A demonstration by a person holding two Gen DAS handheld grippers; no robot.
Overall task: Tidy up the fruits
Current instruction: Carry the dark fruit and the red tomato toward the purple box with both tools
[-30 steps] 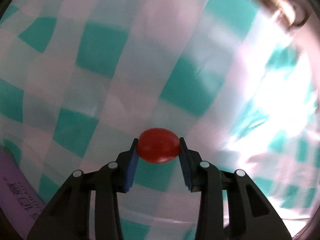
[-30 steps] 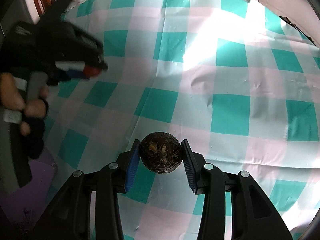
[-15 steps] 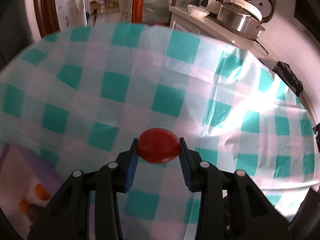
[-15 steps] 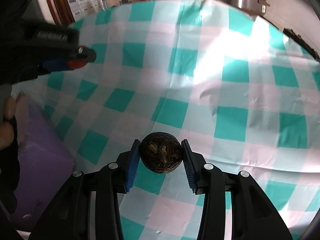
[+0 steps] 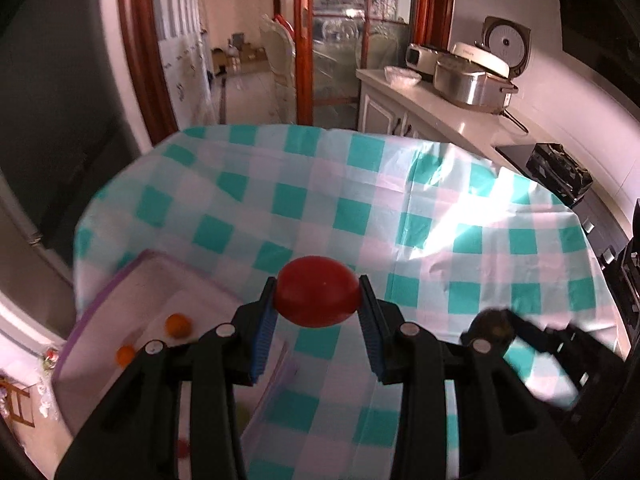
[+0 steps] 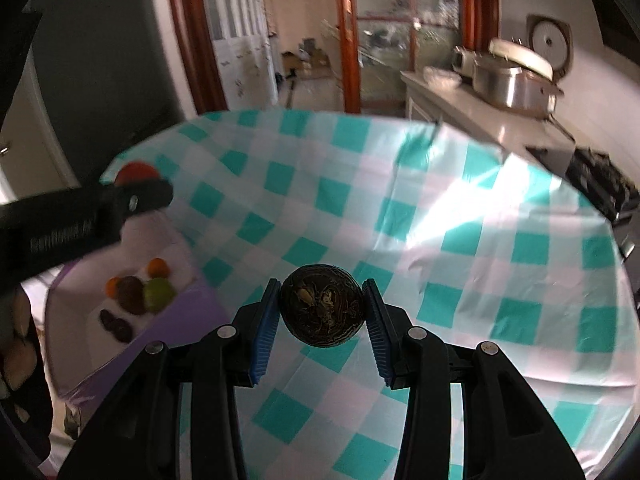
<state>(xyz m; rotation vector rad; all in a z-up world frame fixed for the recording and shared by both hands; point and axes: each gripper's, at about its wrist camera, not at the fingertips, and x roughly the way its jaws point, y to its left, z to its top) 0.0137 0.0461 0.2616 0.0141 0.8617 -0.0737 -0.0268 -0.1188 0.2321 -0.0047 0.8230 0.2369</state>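
Two hand-held grippers are up over the bench: the left hand-held gripper [image 5: 318, 316] carries one red tomato [image 5: 317, 297], the right hand-held gripper [image 6: 321, 314] one dark, mottled round fruit [image 6: 322, 305]. One purple-rimmed container [image 6: 168, 320] sits at the bench's left edge. In it I count two small orange fruits [image 6: 157, 267], one green fruit [image 6: 159, 295], one brown fruit [image 6: 131, 295], and one dark red wrinkled piece [image 6: 115, 325].

A round table under a teal-and-white checked cloth [image 5: 360, 208] catches a bright patch of sunlight. Behind it stand red-brown wooden door frames [image 5: 303, 40] with glass panes — a pale tiled room beyond. At right, a white counter [image 5: 448, 116] carries a steel pot [image 5: 468, 82] and an open rice cooker [image 6: 548, 46].
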